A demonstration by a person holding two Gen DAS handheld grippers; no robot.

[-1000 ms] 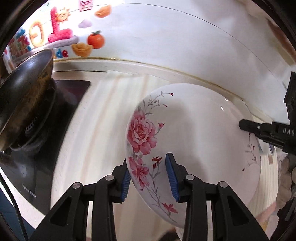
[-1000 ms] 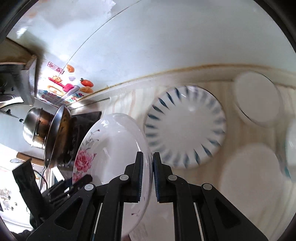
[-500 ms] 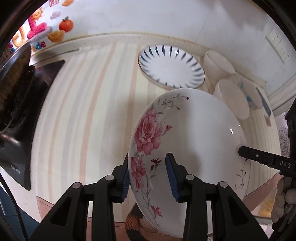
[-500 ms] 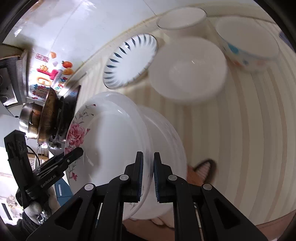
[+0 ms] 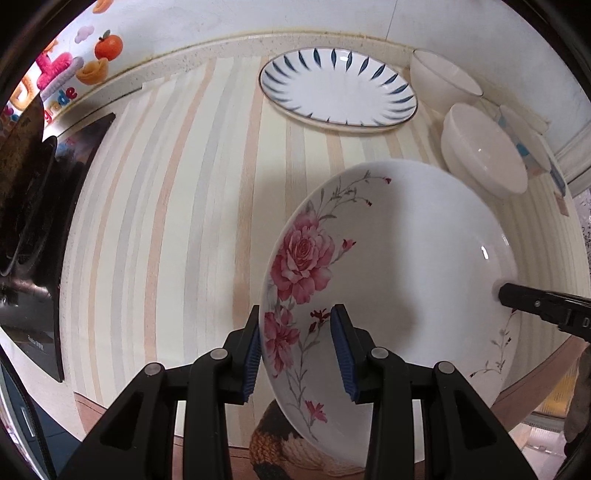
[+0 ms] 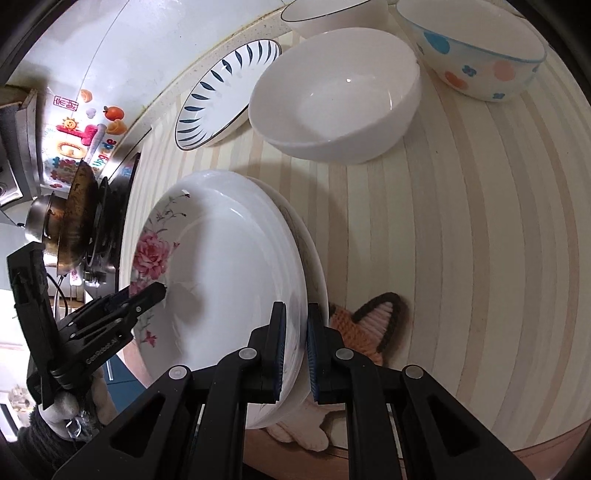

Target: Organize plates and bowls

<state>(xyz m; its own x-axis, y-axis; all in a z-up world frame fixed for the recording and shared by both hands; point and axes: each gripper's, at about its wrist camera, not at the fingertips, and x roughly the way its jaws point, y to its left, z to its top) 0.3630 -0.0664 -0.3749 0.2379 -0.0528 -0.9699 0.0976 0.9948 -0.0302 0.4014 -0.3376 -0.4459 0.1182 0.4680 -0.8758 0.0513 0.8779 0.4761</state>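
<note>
Both grippers have lowered the rose plate [image 5: 388, 266] toward the striped surface [image 5: 166, 221]; left gripper [image 5: 297, 350] and right gripper [image 6: 295, 350] each clamp its rim.

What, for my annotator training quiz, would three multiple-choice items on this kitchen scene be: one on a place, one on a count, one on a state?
1. Where does the blue-rayed plate lie?
A) beside the back wall
B) on the stove
C) inside a bowl

2. How many bowls stand on the counter?
A) one
B) three
C) five

3. What is the right gripper doing?
A) hanging open over the counter
B) clamping the floral plate
C) holding a bowl

Key:
1 A, it lies flat at the wall's foot.
2 B, there are two white bowls and one spotted bowl.
3 B, its jaws pinch the plate's rim.
</note>
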